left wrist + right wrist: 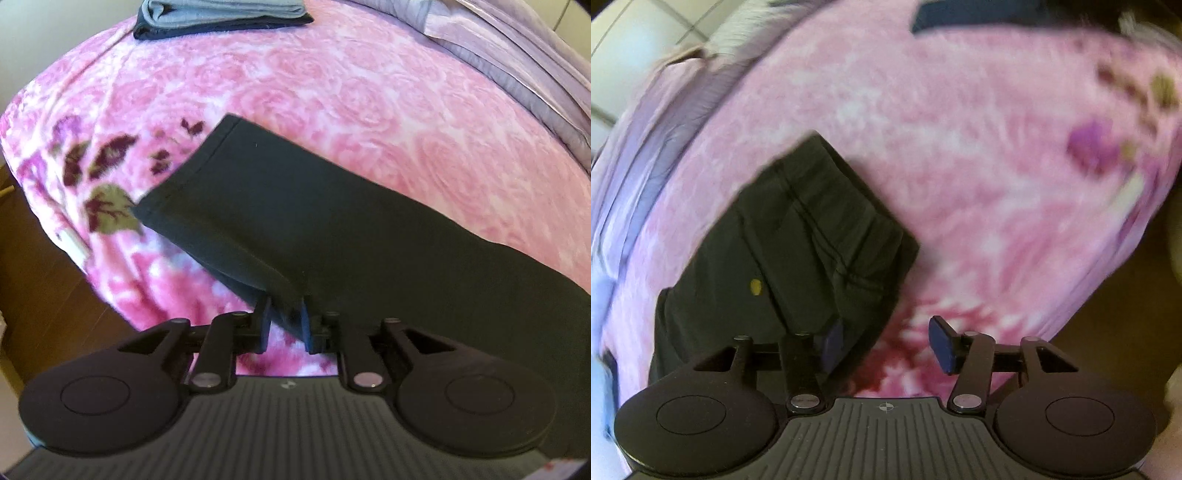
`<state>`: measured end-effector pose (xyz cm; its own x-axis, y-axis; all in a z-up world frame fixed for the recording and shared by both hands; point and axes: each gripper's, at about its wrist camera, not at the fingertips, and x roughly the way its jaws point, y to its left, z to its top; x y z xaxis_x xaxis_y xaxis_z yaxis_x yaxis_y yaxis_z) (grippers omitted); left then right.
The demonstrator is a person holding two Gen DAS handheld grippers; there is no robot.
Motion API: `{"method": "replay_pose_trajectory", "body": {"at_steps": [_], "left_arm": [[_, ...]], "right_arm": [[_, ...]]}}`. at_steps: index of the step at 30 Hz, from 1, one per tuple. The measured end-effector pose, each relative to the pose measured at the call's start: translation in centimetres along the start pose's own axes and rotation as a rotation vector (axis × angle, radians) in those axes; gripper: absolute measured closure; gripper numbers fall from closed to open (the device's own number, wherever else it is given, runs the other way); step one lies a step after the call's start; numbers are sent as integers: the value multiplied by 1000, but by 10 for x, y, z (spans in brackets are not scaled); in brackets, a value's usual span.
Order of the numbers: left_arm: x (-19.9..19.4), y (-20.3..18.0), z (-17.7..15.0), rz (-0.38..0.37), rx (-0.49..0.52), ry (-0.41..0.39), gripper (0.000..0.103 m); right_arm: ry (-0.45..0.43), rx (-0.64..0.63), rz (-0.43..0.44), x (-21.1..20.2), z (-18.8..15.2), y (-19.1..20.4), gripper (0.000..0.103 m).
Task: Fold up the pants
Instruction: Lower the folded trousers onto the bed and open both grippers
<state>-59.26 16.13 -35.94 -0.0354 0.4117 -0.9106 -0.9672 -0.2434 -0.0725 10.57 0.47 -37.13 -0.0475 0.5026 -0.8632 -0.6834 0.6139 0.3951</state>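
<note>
Dark green pants lie across a pink floral blanket. In the left wrist view the leg end with its stitched hem points to the upper left, and my left gripper is shut on the near edge of the leg, lifting it a little. In the right wrist view the waist end of the pants shows a gathered waistband and a small yellow tag. My right gripper is open just above the blanket; its left finger overlaps the waist corner and its right finger is over bare blanket. That view is blurred.
A folded stack of grey and dark clothes sits at the far edge of the bed. Lilac bedding is heaped along the right side. The bed's edge drops to a brown floor on the left.
</note>
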Motion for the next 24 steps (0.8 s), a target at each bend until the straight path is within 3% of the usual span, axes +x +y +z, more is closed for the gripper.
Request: {"method": "replay_pose_trajectory", "body": {"at_steps": [2, 5, 9, 11, 14, 16, 18, 19, 21, 22, 23, 24], "left_arm": [[-16, -14, 7, -32, 44, -26, 90], [-16, -63, 25, -145, 155, -32, 88], [12, -163, 46, -410, 264, 14, 78], [30, -220, 49, -554, 304, 73, 74], [51, -296, 47, -718, 377, 160, 69], [62, -337, 42, -771, 424, 193, 62], [74, -366, 38, -804, 441, 233, 61], [80, -378, 36, -815, 448, 255, 61], [93, -396, 32, -822, 476, 295, 61], [99, -402, 30, -824, 492, 316, 63], [103, -406, 26, -826, 508, 331, 66], [106, -405, 21, -821, 531, 334, 79]], "right_arm": [[-52, -41, 12, -11, 15, 2, 50], [-100, -83, 70, 0, 47, 9, 42], [-78, -93, 172, 46, 84, 19, 38], [-47, -84, 201, 71, 97, 20, 38], [-15, -43, 251, 95, 104, 11, 38], [-6, -12, 303, 100, 104, 5, 39], [5, -16, 345, 100, 102, 1, 50], [7, -23, 361, 100, 101, 1, 63], [-20, -45, 357, 96, 98, 1, 79], [-31, -53, 359, 95, 98, 1, 95], [-39, -56, 366, 92, 97, 1, 99], [-56, -82, 358, 88, 95, 3, 100]]}}
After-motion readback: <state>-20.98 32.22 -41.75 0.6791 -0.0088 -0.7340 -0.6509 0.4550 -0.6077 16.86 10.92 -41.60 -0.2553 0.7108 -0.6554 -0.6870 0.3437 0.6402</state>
